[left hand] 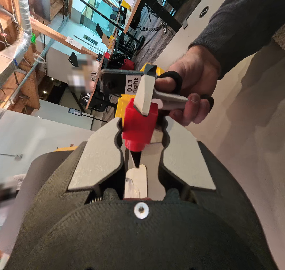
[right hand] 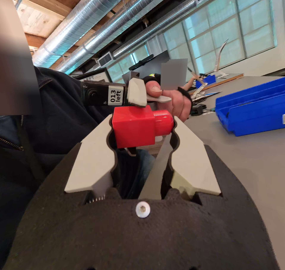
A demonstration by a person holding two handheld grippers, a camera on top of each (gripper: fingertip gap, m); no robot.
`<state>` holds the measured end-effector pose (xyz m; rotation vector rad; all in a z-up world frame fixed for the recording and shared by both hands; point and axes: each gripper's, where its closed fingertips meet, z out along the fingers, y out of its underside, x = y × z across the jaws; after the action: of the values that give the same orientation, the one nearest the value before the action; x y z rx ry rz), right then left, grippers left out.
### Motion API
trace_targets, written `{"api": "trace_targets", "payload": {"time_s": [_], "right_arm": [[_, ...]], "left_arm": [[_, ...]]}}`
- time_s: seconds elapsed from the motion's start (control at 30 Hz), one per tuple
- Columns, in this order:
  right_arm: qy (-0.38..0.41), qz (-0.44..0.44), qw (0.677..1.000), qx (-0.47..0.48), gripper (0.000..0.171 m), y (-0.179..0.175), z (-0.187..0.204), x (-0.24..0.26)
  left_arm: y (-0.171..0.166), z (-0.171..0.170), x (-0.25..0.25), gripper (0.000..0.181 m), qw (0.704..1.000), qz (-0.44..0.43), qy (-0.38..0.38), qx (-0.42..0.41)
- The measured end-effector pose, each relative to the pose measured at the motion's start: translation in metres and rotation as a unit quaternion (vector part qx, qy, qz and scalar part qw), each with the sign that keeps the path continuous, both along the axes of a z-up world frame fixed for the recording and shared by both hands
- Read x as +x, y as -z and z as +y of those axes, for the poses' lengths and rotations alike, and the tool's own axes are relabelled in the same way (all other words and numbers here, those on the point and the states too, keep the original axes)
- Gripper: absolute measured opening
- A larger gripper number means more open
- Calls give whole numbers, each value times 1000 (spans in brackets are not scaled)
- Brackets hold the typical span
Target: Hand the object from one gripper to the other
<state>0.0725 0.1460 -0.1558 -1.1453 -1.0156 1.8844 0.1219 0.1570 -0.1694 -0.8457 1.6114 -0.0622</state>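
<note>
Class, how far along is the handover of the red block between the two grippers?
Done: the red block is held up off the table. In hand: the left gripper and right gripper both appear clamped on it, crosswise. Left: one must open and back away.

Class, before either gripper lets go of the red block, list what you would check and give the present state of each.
1. Red block sits between the right gripper fingertips: ok.
2. Right gripper touches both ends, flat face and round stud: ok.
3. Left gripper straddles the block: ok.
4. Both left pads press on the block: cannot tell; a dark gap shows on one side.
5. Block is in the air, off the grey table: ok.
6. Blue bin stands apart from the handover: ok.
</note>
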Motion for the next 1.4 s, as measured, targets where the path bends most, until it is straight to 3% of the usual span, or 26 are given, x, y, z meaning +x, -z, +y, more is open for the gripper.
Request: {"api": "trace_targets", "payload": {"time_s": [0.07,0.2,0.37,0.5,0.6,0.73,0.9,1.03,1.13,1.23,1.33,1.4], "right_arm": [[25,-8,999,23,69,0,5,4],[59,-21,996,66,70,0,10,12],[100,-78,979,162,69,12,9,11],[133,-99,959,230,69,15,12,12],[155,-117,938,287,69,19,13,12],[179,-142,901,368,69,25,13,11],[206,-174,842,466,70,34,13,6],[221,-180,817,501,70,35,12,3],[223,-171,815,506,70,32,9,3],[236,-180,800,522,70,32,11,3],[251,-200,788,526,77,34,16,3],[257,-217,793,508,86,36,20,7]], "left_arm": [[0,-2,-4,60,999,-13,3,-39],[-6,-5,-17,63,988,-64,11,-140],[-8,7,-29,65,940,-139,-8,-310],[1,11,-27,77,859,-186,-3,-478],[9,6,-21,93,758,-205,34,-619],[7,0,-13,91,673,-222,79,-701],[4,-9,0,78,602,-221,125,-757],[6,-15,7,58,584,-213,143,-770],[8,-18,9,39,589,-213,143,-767],[7,-18,8,37,592,-218,143,-763],[7,-14,6,36,616,-223,128,-744],[5,-8,2,36,652,-235,110,-713]]}}
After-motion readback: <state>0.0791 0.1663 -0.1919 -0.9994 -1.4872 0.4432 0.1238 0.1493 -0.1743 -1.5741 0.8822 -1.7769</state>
